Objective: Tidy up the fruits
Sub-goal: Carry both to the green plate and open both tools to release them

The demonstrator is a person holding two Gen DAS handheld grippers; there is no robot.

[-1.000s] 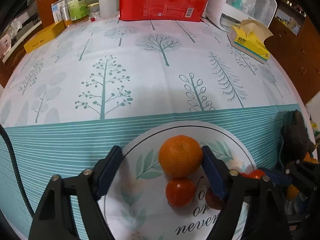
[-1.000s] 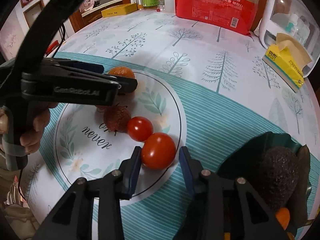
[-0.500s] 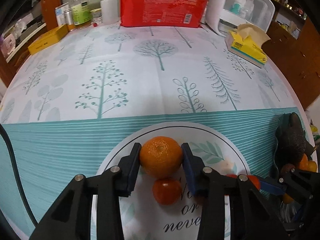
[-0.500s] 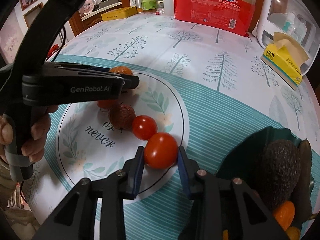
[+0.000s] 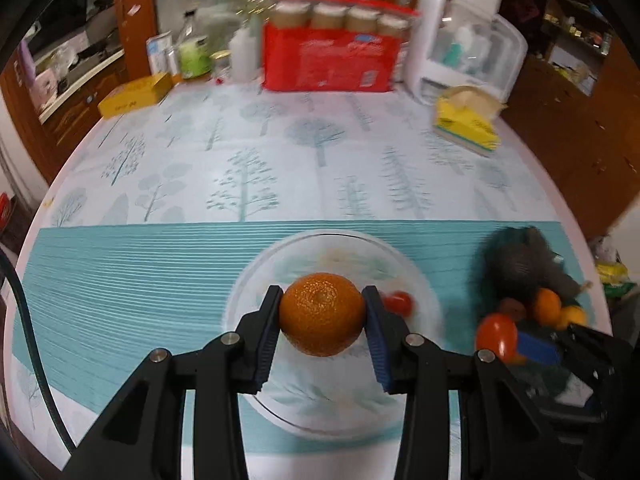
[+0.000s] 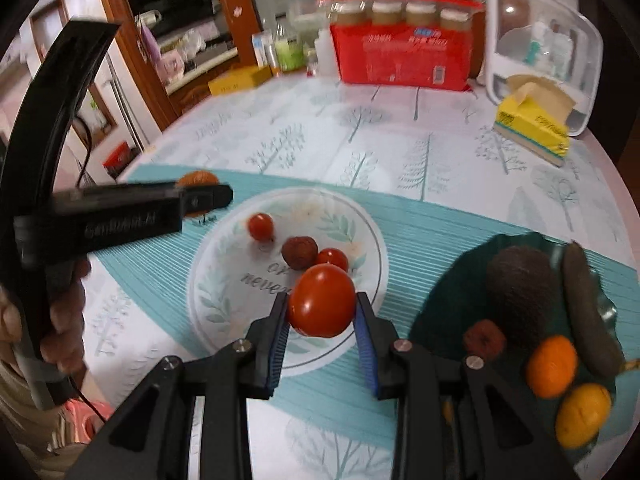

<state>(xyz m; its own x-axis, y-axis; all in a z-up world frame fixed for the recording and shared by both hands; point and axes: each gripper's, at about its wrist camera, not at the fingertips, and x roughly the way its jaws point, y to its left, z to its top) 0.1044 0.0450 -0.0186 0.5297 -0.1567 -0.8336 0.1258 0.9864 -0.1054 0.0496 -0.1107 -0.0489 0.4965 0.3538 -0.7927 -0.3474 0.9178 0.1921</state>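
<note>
Left wrist view: our left gripper (image 5: 322, 316) pinches the orange (image 5: 321, 314), held above the white plate (image 5: 256, 280).

Right wrist view: our right gripper (image 6: 322, 312) pinches the tomato (image 6: 322, 306) above the plate. Transport step; next, carry both to the green bowl (image 6: 448, 300) beside the plate.

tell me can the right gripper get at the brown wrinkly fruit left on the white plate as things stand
Probably not yet. The right gripper has its jaws shut on a tomato, so they are full. The brown fruit lies uncovered on the white plate, beside a small tomato, once the load is dropped.
</note>
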